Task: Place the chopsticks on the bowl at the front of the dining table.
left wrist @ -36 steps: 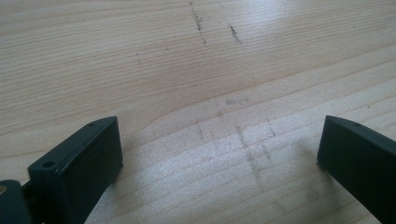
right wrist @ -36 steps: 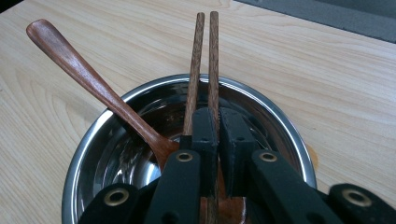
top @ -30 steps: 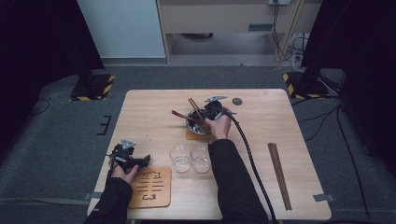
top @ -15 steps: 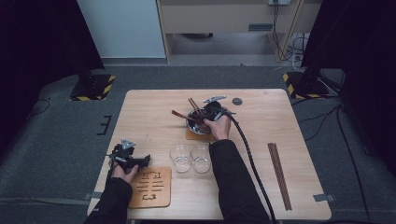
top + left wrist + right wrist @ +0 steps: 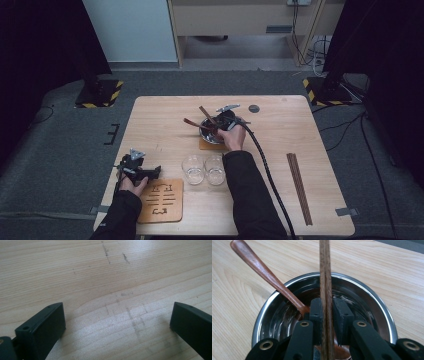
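nothing has shifted since a second ago except the right gripper (image 5: pixel 327 322), whose jaws just closed again on the chopsticks (image 5: pixel 325 277) standing in the steel bowl (image 5: pixel 372 296); the left gripper (image 5: pixel 117 322) rests open. next, probably, lifting them clear.

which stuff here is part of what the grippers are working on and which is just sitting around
In use:
- right gripper, shut on chopsticks
- steel bowl
- wooden spoon leaning in the bowl

Lying about:
- two glasses
- spare chopsticks
- slotted wooden board
- left gripper, open over bare table
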Demonstrator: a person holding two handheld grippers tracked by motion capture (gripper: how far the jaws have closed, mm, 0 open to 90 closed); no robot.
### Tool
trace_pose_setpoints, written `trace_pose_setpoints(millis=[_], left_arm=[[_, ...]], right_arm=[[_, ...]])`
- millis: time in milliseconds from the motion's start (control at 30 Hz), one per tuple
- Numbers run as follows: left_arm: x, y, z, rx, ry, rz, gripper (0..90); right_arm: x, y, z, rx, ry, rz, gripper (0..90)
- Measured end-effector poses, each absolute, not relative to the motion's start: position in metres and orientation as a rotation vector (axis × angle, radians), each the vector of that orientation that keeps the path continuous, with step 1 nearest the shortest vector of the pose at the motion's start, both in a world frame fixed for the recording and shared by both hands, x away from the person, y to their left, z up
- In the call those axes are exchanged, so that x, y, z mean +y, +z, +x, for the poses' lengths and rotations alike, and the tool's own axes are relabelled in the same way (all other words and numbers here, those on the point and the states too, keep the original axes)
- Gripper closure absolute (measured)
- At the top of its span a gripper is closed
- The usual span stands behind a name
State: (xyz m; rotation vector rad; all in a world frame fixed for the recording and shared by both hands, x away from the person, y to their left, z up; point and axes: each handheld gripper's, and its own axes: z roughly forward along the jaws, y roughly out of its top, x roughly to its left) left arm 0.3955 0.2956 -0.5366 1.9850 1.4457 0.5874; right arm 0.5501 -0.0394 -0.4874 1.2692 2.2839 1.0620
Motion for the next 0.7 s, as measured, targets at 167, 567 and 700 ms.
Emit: trace_pose_setpoints(millis=[167,567,700], left_arm=[[0.2955,-0.5366,0.3955,1.446,0.588,1.984,0.0],[0.2956,-0.5366,0.3955,1.446,0.588,1.986,0.0],[0.2955,-0.5366,0.3955,1.446,0.588,1.985,0.0]], right_arm=[[-0.0433,-0.4879,0.5507,2.247,1.061,1.311,78.3],[-0.0490,-0.4879,0.5517,2.193,1.043,1.381,78.0],[-0.0487,-0.4876,0.5516,2.190,1.047,1.377,73.9]])
